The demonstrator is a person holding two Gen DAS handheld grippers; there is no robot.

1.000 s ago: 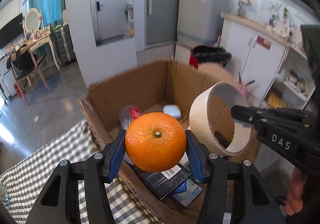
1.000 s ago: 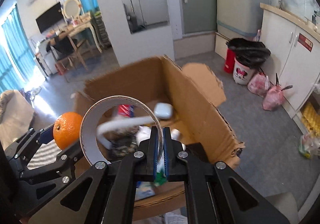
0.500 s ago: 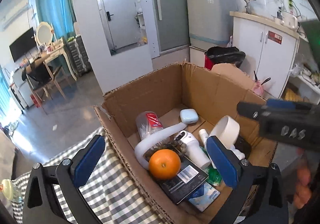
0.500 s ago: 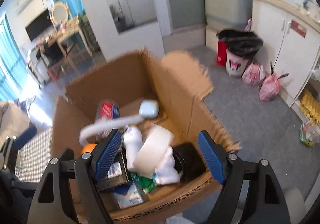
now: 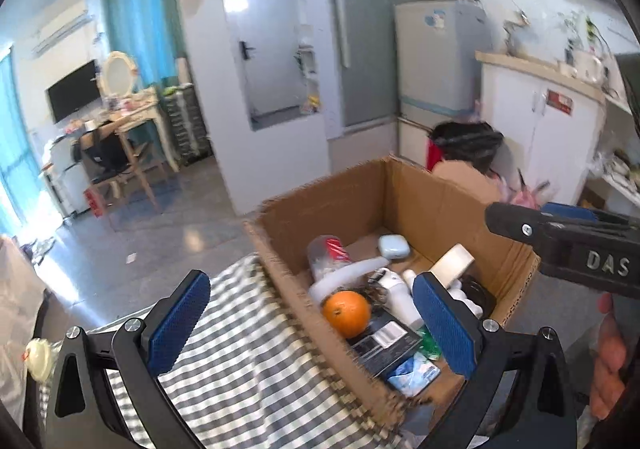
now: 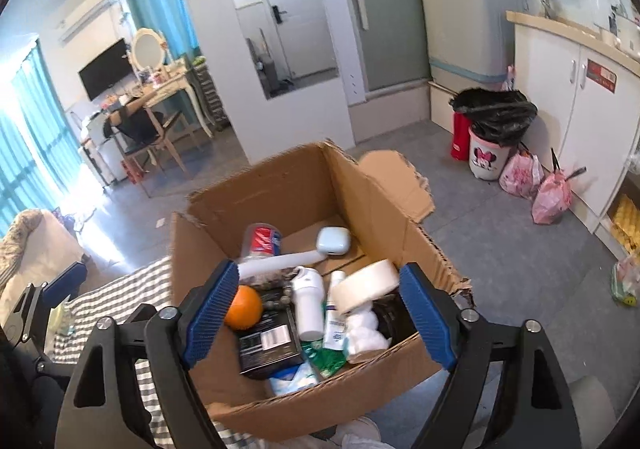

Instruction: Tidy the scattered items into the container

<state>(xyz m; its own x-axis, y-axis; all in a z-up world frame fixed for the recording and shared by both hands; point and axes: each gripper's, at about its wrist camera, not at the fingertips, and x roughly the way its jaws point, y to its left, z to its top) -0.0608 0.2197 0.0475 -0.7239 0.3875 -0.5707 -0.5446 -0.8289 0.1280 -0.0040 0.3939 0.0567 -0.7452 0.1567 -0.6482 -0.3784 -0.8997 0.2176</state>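
Both grippers (image 5: 312,319) (image 6: 320,313) farther back, jaws apart — round dimpled orange (image 5: 346,313) inside corrugated box (image 5: 320,205).

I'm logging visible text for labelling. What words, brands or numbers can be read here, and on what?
"DAS": raised letters on the right gripper body, left wrist view.
Black box label: too small to read.
Red-labelled jar: blurred.
Red cabinet sign: unreadable.
White tube: print blurred.
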